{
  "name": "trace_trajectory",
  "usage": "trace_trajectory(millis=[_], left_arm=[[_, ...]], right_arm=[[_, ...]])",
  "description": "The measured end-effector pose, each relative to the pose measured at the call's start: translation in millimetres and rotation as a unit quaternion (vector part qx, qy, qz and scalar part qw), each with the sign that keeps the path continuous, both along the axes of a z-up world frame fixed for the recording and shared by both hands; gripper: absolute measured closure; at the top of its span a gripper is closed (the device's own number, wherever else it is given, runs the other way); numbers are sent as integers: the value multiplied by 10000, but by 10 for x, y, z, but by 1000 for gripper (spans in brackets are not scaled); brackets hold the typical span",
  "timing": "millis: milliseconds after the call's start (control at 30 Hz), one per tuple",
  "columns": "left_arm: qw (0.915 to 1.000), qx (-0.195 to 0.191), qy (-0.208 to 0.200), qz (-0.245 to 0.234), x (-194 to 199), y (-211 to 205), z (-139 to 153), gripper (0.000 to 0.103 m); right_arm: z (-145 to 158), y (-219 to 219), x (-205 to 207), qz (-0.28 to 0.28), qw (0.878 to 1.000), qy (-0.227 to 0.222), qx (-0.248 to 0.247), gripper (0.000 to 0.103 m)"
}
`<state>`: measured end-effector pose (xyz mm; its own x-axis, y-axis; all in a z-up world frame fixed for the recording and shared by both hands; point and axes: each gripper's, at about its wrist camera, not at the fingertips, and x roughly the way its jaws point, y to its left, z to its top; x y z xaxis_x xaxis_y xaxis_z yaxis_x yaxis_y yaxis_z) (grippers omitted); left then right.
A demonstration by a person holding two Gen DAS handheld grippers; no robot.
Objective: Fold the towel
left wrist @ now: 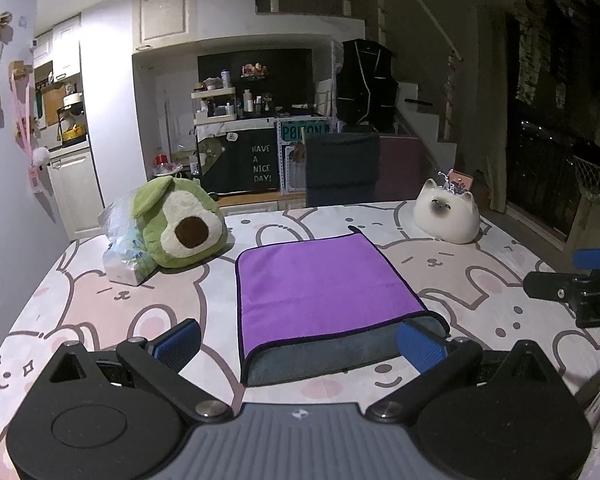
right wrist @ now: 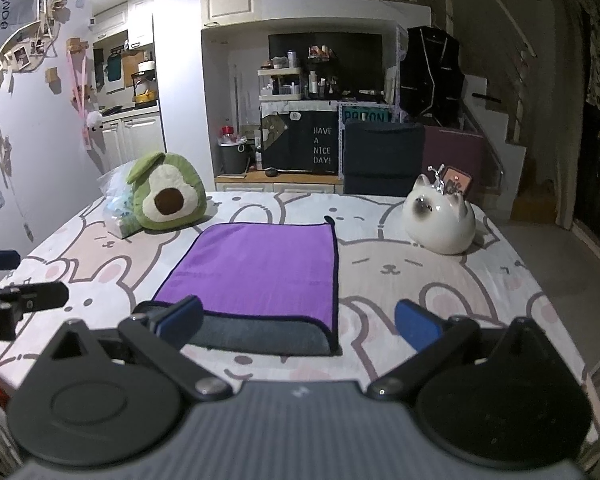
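A purple towel point(left wrist: 324, 284) with a grey underside lies folded on the rabbit-print table cover point(left wrist: 100, 304); its grey lower layer sticks out at the near edge. It also shows in the right wrist view point(right wrist: 260, 268). My left gripper point(left wrist: 300, 344) is open and empty, just in front of the towel's near edge. My right gripper point(right wrist: 298, 322) is open and empty, its left finger point(right wrist: 180, 318) close to the towel's near left corner. The right gripper also shows at the right edge of the left wrist view point(left wrist: 580, 288).
A green avocado plush point(left wrist: 180, 224) and a plastic bag point(left wrist: 124, 248) sit at the far left. A white cat figure point(left wrist: 448, 216) sits at the far right. A dark chair point(left wrist: 342, 168) stands behind the table. The table's right edge drops to the floor point(right wrist: 560, 264).
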<state>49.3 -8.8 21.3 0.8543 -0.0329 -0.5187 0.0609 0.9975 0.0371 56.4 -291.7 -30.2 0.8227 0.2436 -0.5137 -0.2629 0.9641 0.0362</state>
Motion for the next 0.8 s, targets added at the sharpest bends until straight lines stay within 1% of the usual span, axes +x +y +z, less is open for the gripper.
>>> trace_trajectory(millis=[133,333,500,667,800], left_arm=[[10000,-45,-14,4,95,31,6,0],[9998,-160,33,145,252,106,11,0],[9998,-84,47,201,398,135,8,0],[9997,-39,126,196,551,197,-24,0],[9996,-4,201,193,682,275,-64,0]], right_arm=[[8,15,63,6,10000,-44,-42,0],[23,54,135,-50,9997,-133,-185,0],[28,76,199,-13,9996,-108,-273,0],[40,96,299,-41,9986,-164,-505,0],[42,85,403,13,9988,-70,-486,0]])
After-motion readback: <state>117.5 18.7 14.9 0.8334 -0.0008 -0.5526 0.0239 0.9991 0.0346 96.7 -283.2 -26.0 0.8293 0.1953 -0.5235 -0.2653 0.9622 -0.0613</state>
